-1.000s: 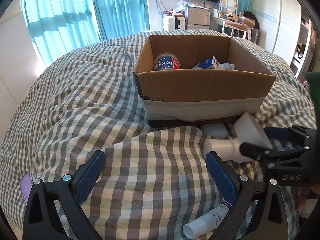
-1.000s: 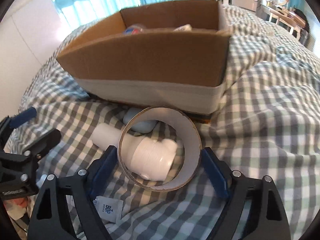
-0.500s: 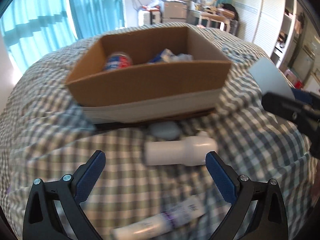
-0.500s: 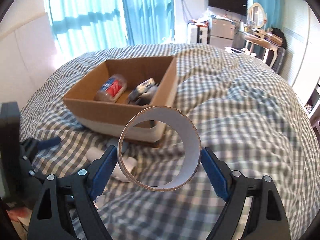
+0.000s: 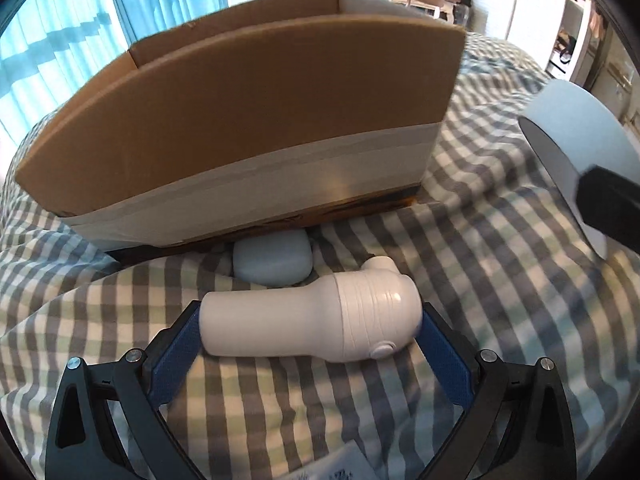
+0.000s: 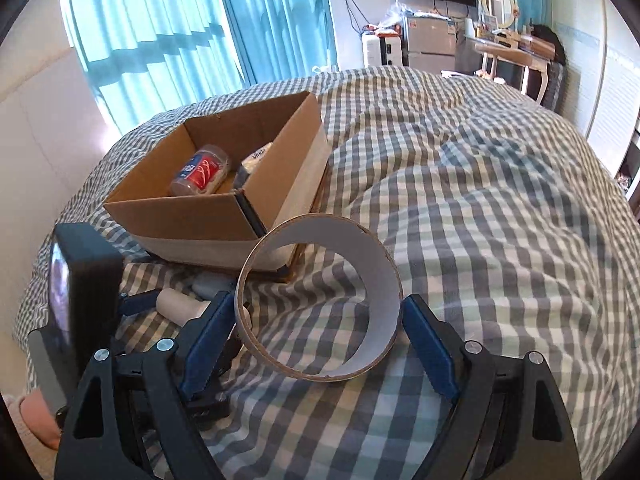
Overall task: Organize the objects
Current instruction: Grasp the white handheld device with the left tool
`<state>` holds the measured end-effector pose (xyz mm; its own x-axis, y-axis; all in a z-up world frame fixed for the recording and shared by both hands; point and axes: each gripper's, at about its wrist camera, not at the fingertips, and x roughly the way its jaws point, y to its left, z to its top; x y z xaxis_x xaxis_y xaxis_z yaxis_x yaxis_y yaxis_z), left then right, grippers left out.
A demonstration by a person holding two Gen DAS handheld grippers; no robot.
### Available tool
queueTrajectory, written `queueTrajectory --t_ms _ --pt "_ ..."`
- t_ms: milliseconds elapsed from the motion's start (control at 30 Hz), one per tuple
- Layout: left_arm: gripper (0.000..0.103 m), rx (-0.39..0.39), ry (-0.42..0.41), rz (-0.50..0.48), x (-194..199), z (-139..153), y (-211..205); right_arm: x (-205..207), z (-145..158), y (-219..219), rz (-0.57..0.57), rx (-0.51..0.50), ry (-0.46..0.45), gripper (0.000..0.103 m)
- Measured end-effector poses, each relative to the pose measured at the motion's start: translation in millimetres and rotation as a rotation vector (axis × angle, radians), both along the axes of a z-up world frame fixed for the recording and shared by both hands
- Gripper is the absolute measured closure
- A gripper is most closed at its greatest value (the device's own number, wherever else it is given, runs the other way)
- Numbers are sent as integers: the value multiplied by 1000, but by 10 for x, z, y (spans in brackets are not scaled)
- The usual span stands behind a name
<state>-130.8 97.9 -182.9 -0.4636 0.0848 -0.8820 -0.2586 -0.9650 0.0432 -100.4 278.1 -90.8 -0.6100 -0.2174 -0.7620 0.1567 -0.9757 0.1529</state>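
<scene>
Right gripper (image 6: 320,320): clamped on a cardboard ring (image 6: 320,300), lower centre of its view, above the checked bedspread (image 6: 480,240).
Left gripper (image 5: 308,344): fingers apart, straddling a white bottle (image 5: 312,322) lying at lower centre; whether the pads touch it is unclear.
Cardboard box (image 6: 192,216): left of centre, jar (image 6: 202,174) inside.
Pale blue case (image 5: 274,258): against the box's base.

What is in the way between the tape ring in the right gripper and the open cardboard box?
Nothing visible. The tape ring is held clear of the checked bedspread in the right gripper, and the cardboard box is open-topped; only its near wall must be cleared.
</scene>
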Motion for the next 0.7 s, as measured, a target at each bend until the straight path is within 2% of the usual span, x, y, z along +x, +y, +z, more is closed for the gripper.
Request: queueTrajectory --t_ms 167,367,533,700 --pt "1 24 -17 17 -109 -75 -32 -31 -50 -24 4 4 -15 18" --pt "2 42 -5 11 -36 19 -84 -18 -59 -50 4 20 -11 18" --pt "2 72 34 15 120 271 -193 83 44 -105 3 47 19 18" --pt "2 106 110 19 307 588 -320 252 241 -208 10 74 62 18"
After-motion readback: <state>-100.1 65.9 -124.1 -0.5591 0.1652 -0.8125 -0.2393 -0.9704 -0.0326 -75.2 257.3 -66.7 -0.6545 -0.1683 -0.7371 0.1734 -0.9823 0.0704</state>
